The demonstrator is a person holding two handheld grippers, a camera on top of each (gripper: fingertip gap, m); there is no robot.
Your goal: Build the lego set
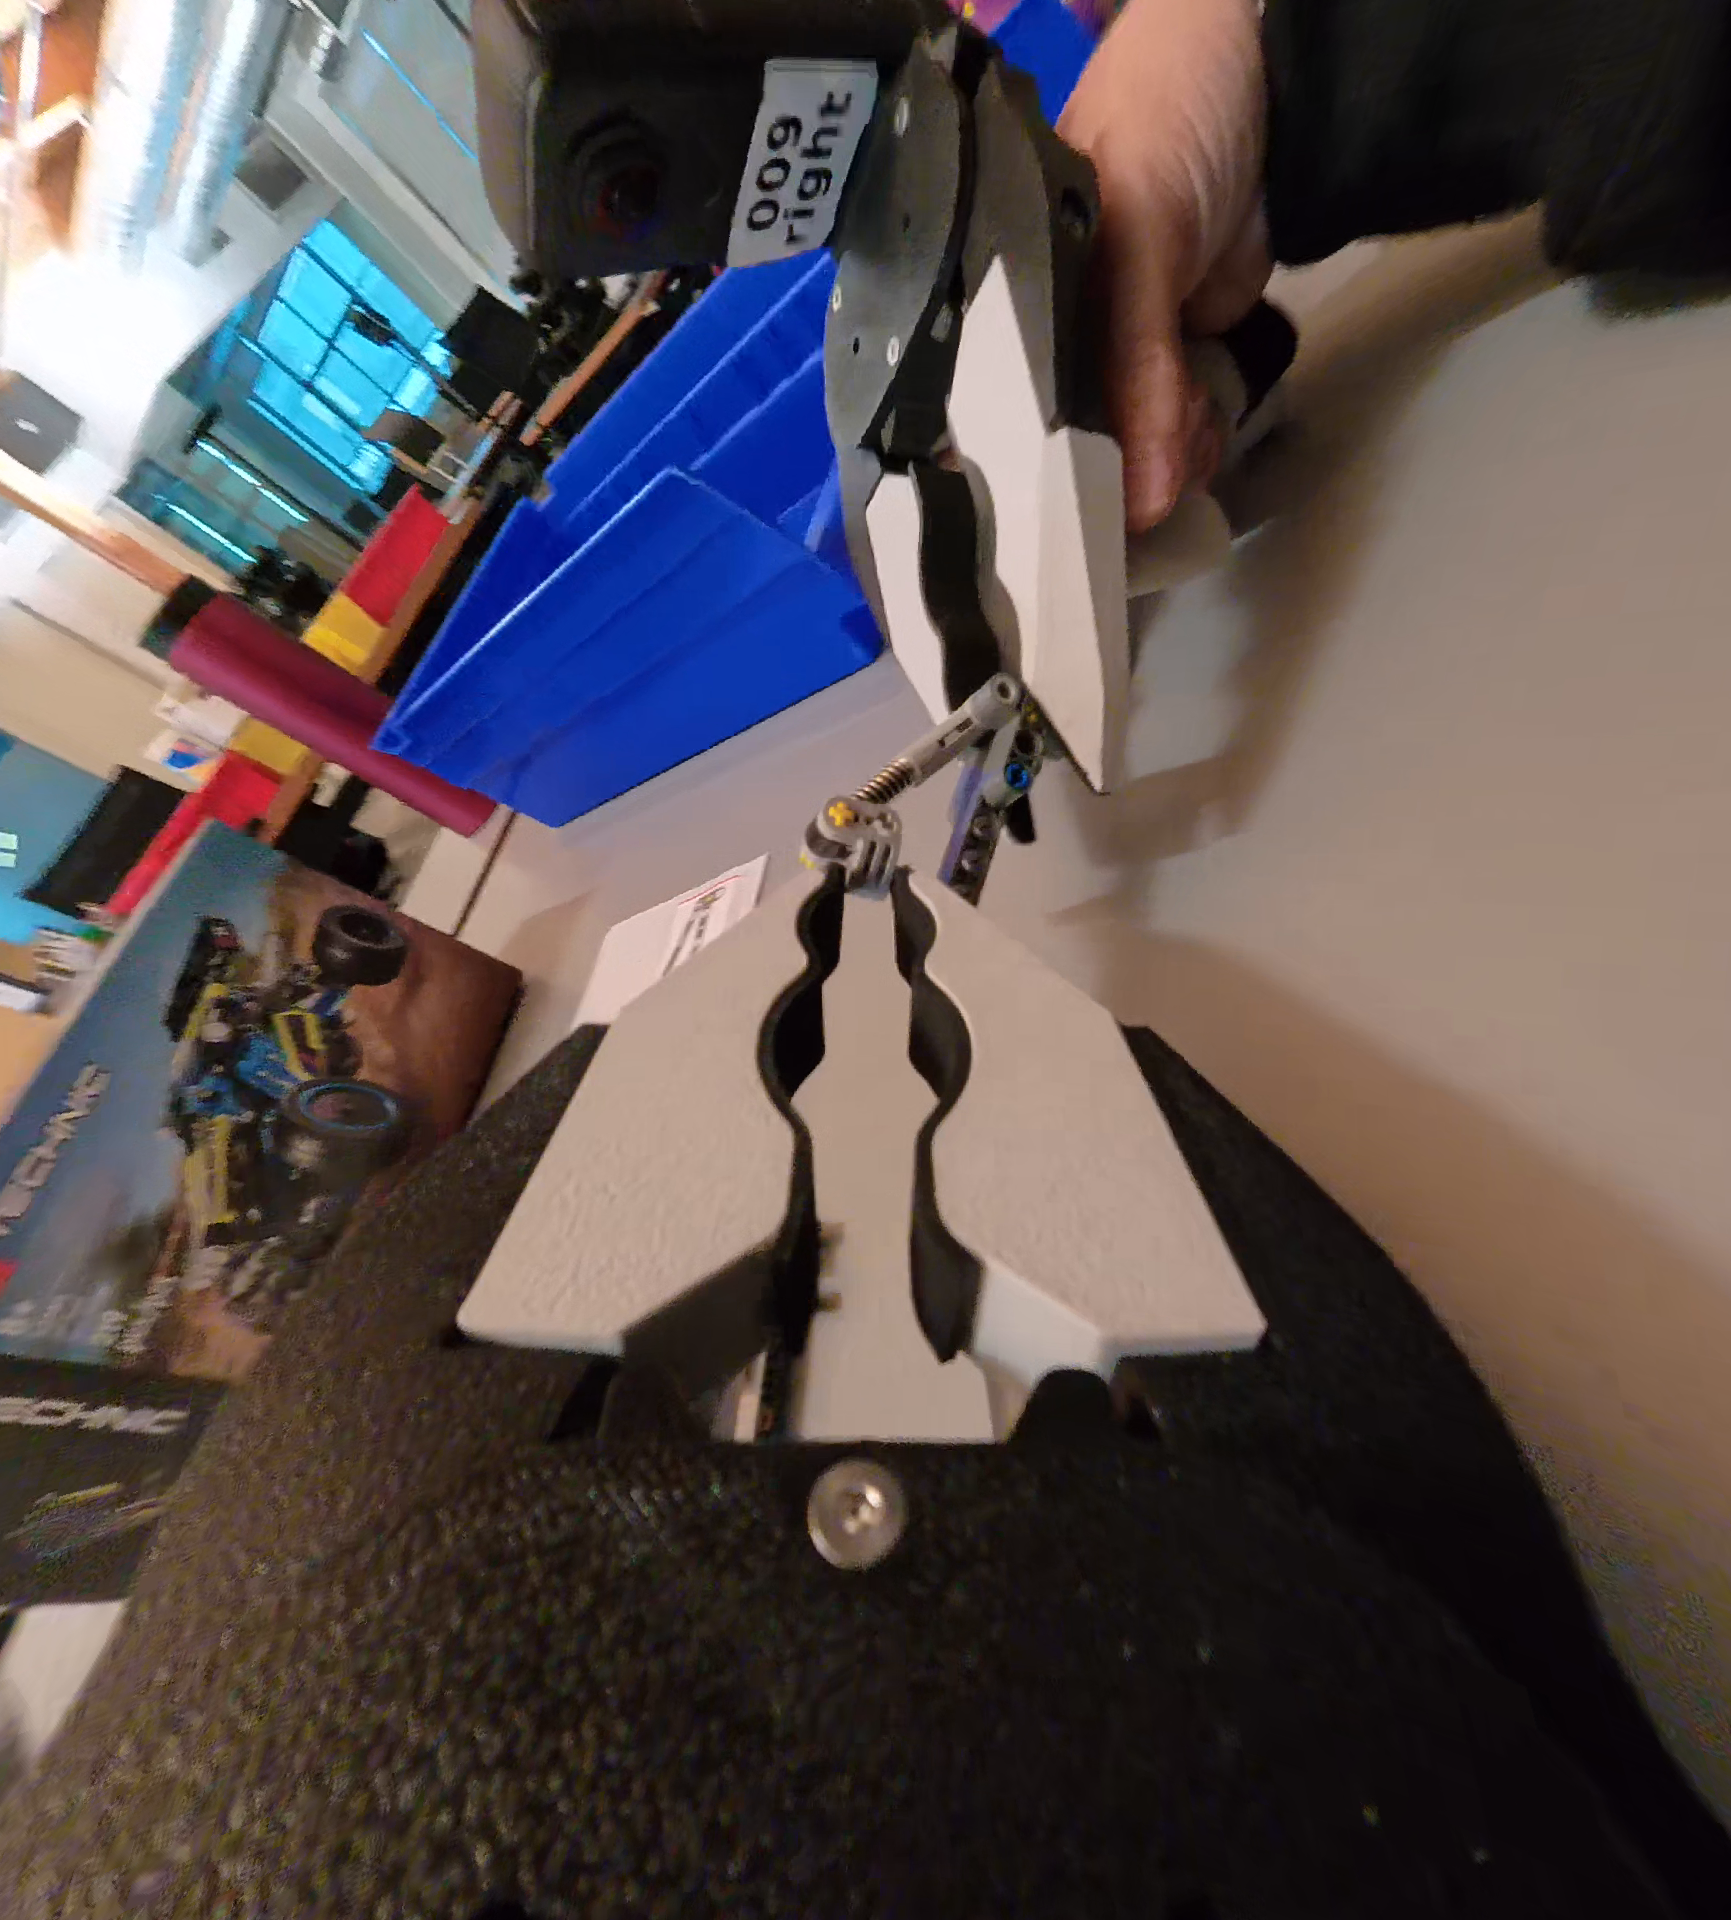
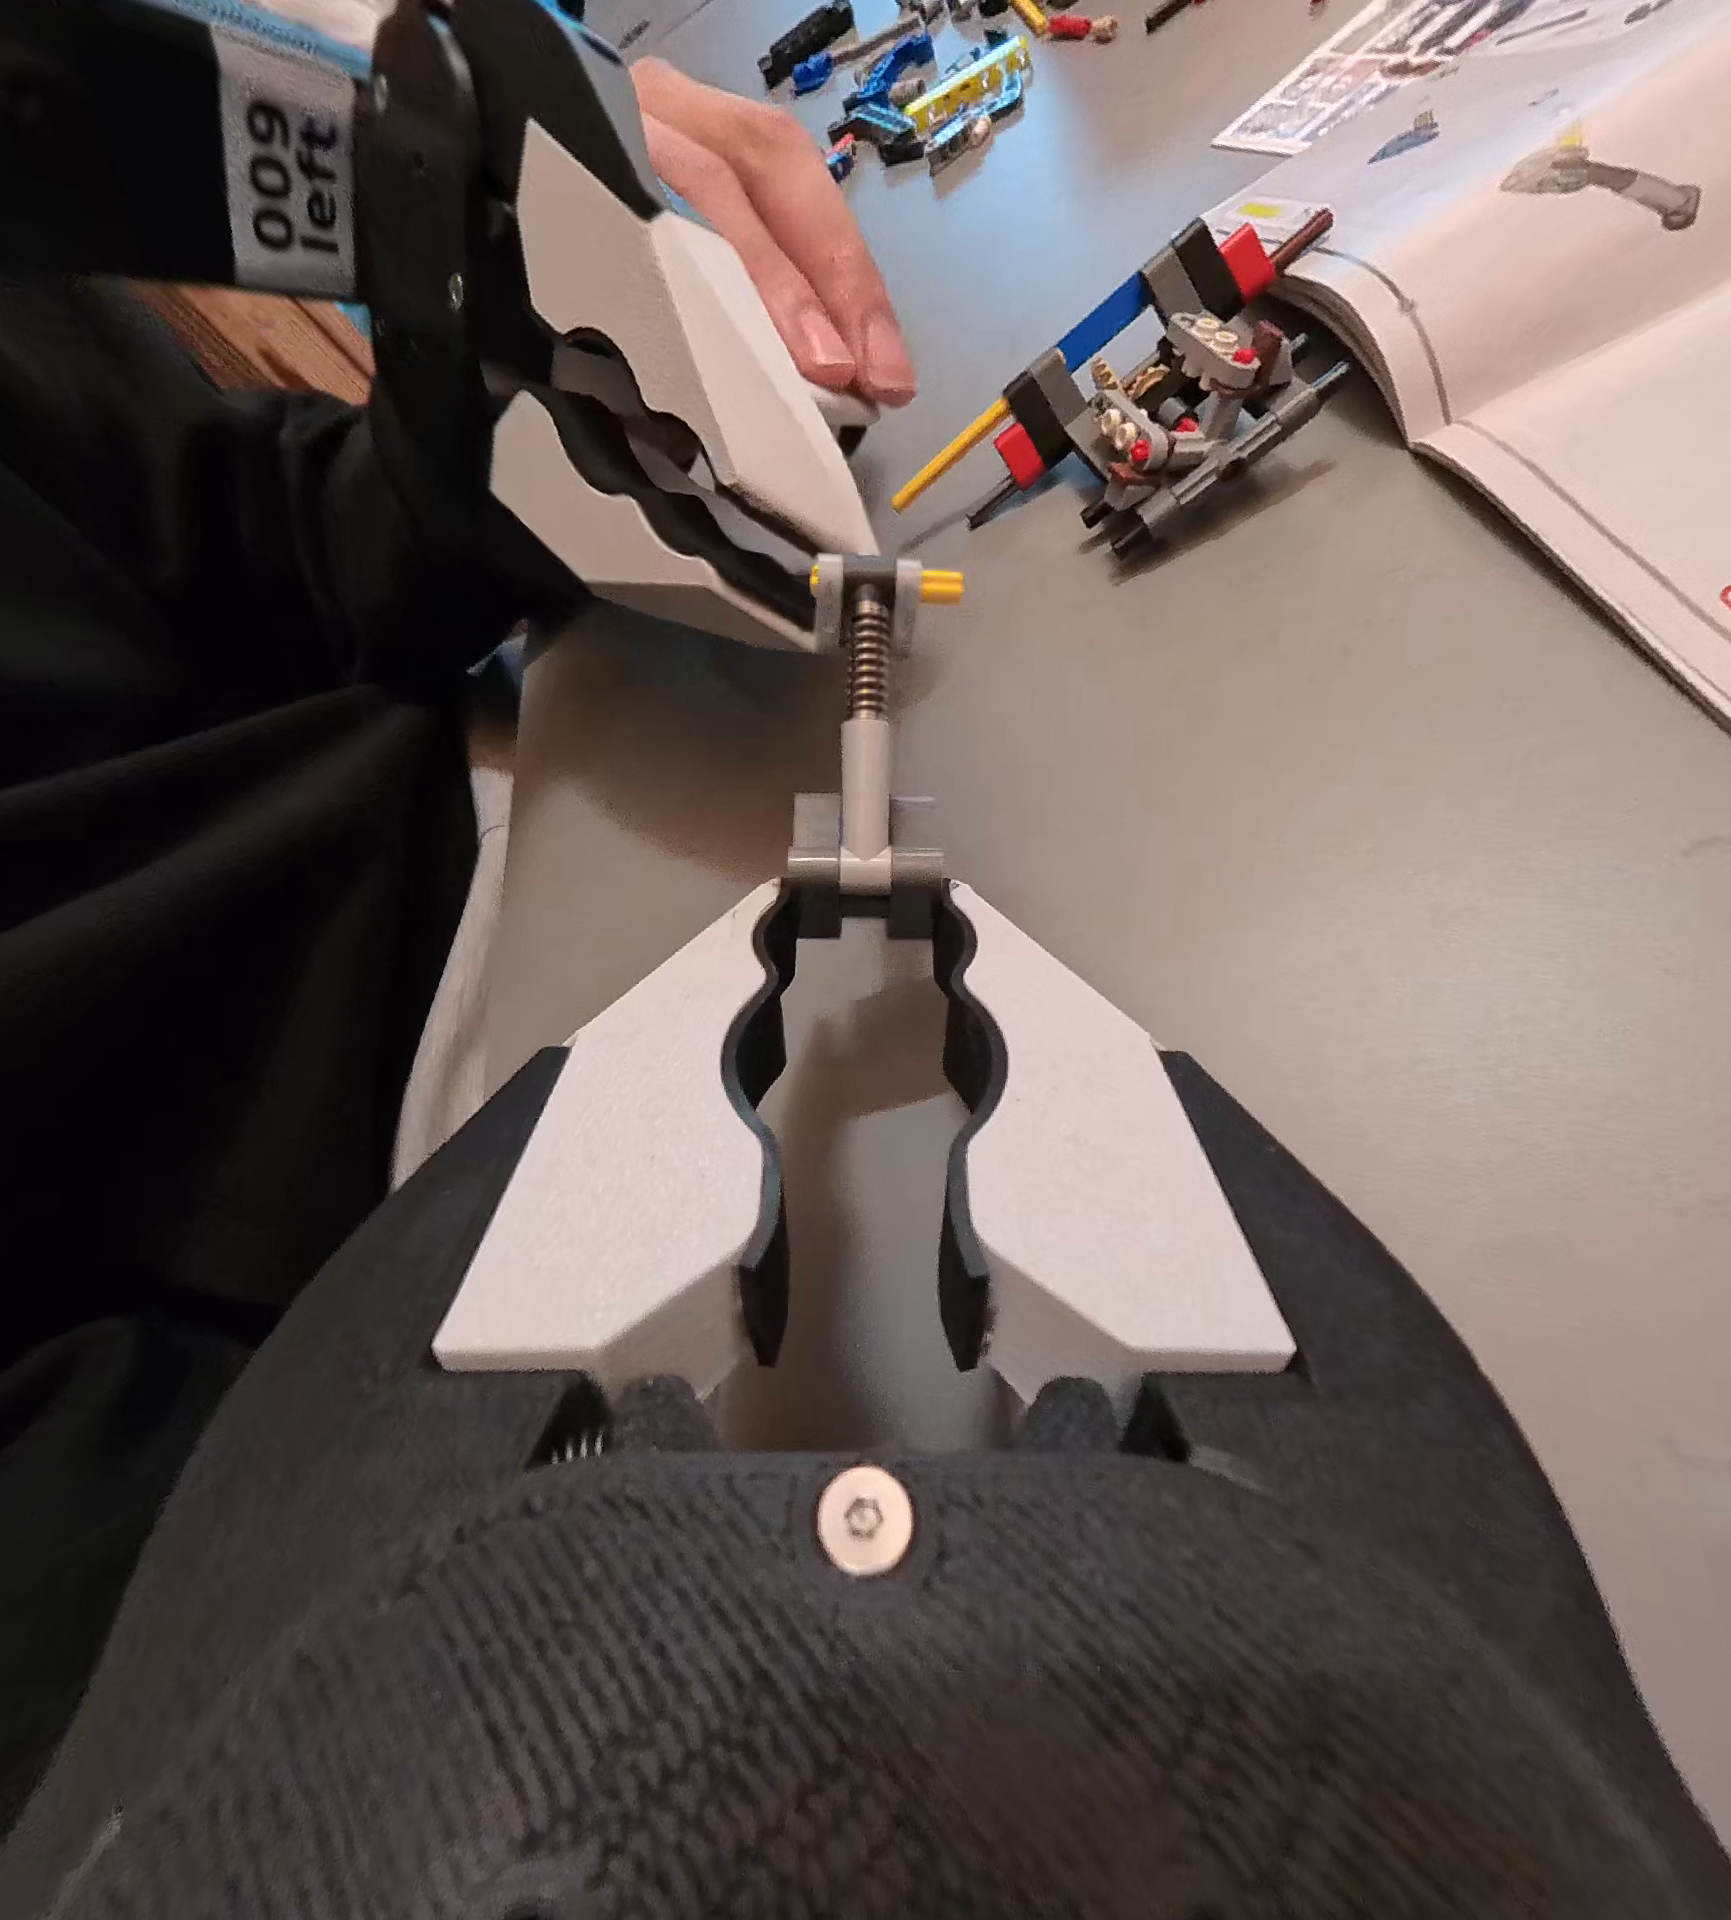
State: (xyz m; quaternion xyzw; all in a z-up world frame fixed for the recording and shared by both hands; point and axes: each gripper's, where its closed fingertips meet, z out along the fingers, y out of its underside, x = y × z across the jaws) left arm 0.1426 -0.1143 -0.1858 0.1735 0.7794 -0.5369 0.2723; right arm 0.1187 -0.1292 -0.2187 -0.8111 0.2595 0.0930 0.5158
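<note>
A grey Lego shock absorber (image 2: 863, 727) with a metal spring is held between my two grippers above the table. My left gripper (image 1: 866, 883) is shut on its forked end, which carries a yellow axle pin (image 2: 936, 585). It enters the right wrist view from the upper left (image 2: 835, 594). My right gripper (image 2: 866, 899) is shut on a small grey and black assembly (image 2: 866, 864) at the absorber's other end. In the left wrist view this gripper (image 1: 1032, 727) comes down from above, and a lavender beam (image 1: 975, 826) hangs from that assembly.
A partly built model (image 2: 1152, 395) with red, blue and grey parts lies beside an open instruction booklet (image 2: 1588, 416). Loose parts (image 2: 928, 99) lie at the far edge. Blue bins (image 1: 653, 592), a maroon cylinder (image 1: 321, 707) and the set's box (image 1: 196, 1101) stand on the left. The tips of one gripper are about 5 cm away from the tips of the other.
</note>
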